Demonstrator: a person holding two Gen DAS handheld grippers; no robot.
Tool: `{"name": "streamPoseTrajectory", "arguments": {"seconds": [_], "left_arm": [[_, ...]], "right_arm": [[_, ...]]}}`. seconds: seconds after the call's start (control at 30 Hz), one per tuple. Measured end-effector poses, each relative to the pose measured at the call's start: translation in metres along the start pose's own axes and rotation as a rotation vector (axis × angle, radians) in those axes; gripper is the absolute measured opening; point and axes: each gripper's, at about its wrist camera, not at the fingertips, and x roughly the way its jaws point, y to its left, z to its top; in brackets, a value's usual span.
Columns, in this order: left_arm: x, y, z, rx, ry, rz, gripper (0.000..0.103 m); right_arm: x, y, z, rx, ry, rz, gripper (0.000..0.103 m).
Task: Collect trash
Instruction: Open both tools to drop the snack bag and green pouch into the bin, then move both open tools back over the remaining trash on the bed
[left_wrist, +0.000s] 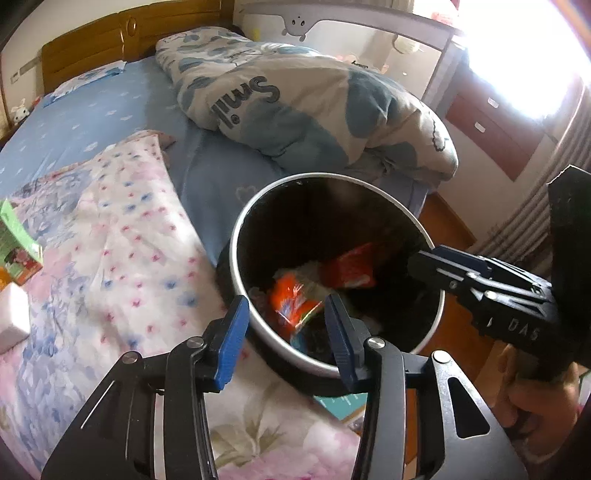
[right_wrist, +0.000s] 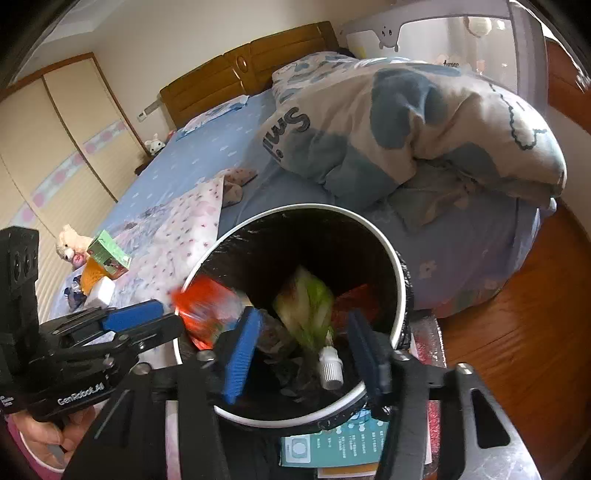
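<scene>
bin (left_wrist: 236, 258) is holding several wrappers (left_wrist: 295, 299) | green box (right_wrist: 109, 254) is lying uncollected on bed (others beside it) | left gripper (left_wrist: 284, 332) and right gripper (right_wrist: 303, 354) are hovering, jaws spread, holding nothing

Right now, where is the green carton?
The green carton lies on the floral quilt at far left in both views, left of the trash bin, beside a white box and an orange item.
</scene>
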Motion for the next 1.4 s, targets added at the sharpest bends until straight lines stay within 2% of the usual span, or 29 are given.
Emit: {"name": "streamPoseTrajectory", "arguments": {"seconds": [0.13, 0.3, 0.47, 0.67, 1.13, 1.4], "left_arm": [[-0.008, 0.012, -0.011, -0.033, -0.001, 0.004, 0.047], [-0.021, 0.033, -0.029, -0.088, -0.011, 0.022, 0.051], [-0.040, 0.068, -0.051, -0.170, -0.029, 0.056, 0.052], [-0.061, 0.109, -0.076, -0.268, -0.049, 0.104, 0.052], [-0.102, 0.202, -0.128, -0.459, -0.087, 0.225, 0.052], [-0.115, 0.239, -0.144, -0.531, -0.097, 0.278, 0.052]], "right_arm": [[-0.005, 0.001, -0.002, 0.012, -0.019, 0.005, 0.059], [-0.012, 0.009, -0.003, 0.026, -0.056, 0.030, 0.076], [-0.016, 0.032, -0.006, 0.021, -0.080, 0.075, 0.084], [-0.010, 0.070, -0.013, -0.015, -0.076, 0.140, 0.086], [0.029, 0.159, -0.033, -0.112, 0.004, 0.256, 0.086], [0.055, 0.204, -0.041, -0.166, 0.050, 0.314, 0.086]]}}
